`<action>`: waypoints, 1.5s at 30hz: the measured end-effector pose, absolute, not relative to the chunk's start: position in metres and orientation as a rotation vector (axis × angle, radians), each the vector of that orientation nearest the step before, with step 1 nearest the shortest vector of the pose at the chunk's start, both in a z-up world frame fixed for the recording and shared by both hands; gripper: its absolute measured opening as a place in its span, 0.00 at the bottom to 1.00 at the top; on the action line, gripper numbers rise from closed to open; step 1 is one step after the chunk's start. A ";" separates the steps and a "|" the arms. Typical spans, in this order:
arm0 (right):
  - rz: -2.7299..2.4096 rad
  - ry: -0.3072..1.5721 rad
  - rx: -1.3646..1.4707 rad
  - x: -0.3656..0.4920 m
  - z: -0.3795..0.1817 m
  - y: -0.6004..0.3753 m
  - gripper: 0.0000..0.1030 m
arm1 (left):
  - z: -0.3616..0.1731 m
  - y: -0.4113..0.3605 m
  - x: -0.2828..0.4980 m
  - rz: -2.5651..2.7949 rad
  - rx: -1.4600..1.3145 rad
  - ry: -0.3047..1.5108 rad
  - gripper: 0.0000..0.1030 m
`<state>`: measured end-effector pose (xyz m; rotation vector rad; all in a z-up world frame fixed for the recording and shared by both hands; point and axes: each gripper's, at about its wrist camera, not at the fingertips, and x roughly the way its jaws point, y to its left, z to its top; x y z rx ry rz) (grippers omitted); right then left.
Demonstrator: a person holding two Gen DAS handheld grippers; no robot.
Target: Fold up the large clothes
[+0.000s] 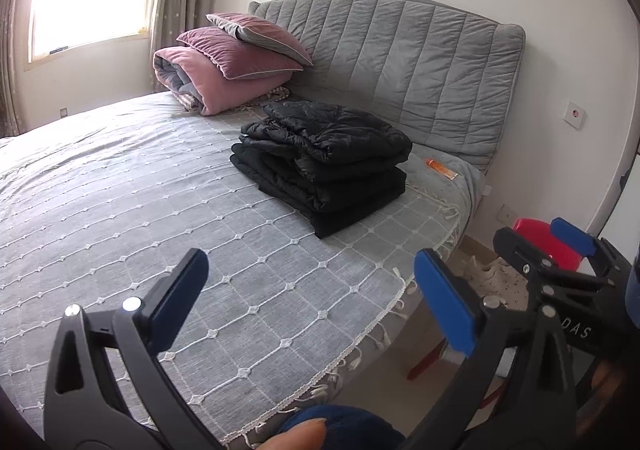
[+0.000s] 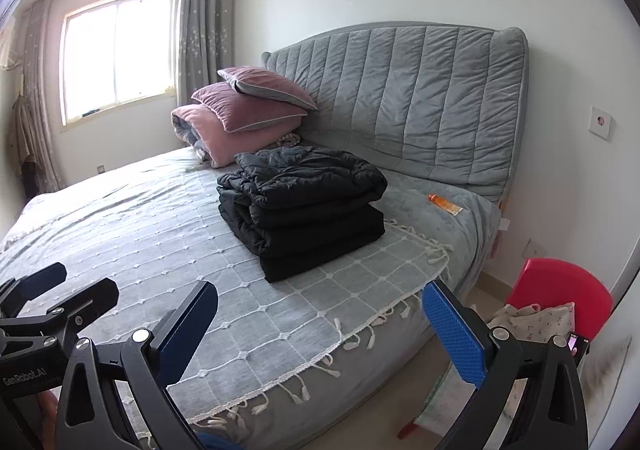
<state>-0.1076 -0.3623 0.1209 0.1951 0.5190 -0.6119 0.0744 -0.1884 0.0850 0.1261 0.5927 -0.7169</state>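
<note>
Both my left gripper (image 1: 308,306) and right gripper (image 2: 322,330) gape wide, holding nothing, short of the folded black puffy quilted coats (image 1: 324,166) stacked before the grey padded headboard (image 1: 400,62)—soft, light, probably slippery, best pinched along a thick folded edge.

Left tongs (image 1: 312,302) wide apart, nothing between the blue pads, angled downward, held in the air. Right tongs (image 2: 320,334) also spread wide, empty, same downward tilt. The two sit side by side at similar height: right tongs show at the right edge of the left wrist view, left tongs at the left edge of the right wrist view. A fingertip (image 1: 298,436) of the person shows at the bottom of the left view beside a dark blue sleeve (image 1: 348,426)
</note>
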 end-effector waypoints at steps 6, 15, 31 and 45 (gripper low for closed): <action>-0.606 0.527 0.199 -0.107 0.120 -0.361 1.00 | 0.084 -0.191 0.075 -0.714 0.142 0.600 0.99; -0.602 0.529 0.195 -0.106 0.117 -0.358 1.00 | 0.085 -0.193 0.070 -0.690 0.161 0.578 0.99; -0.601 0.535 0.187 -0.102 0.113 -0.358 1.00 | 0.088 -0.190 0.073 -0.669 0.155 0.565 0.99; -0.613 0.533 0.180 -0.102 0.113 -0.358 1.00 | 0.088 -0.191 0.070 -0.685 0.158 0.565 0.99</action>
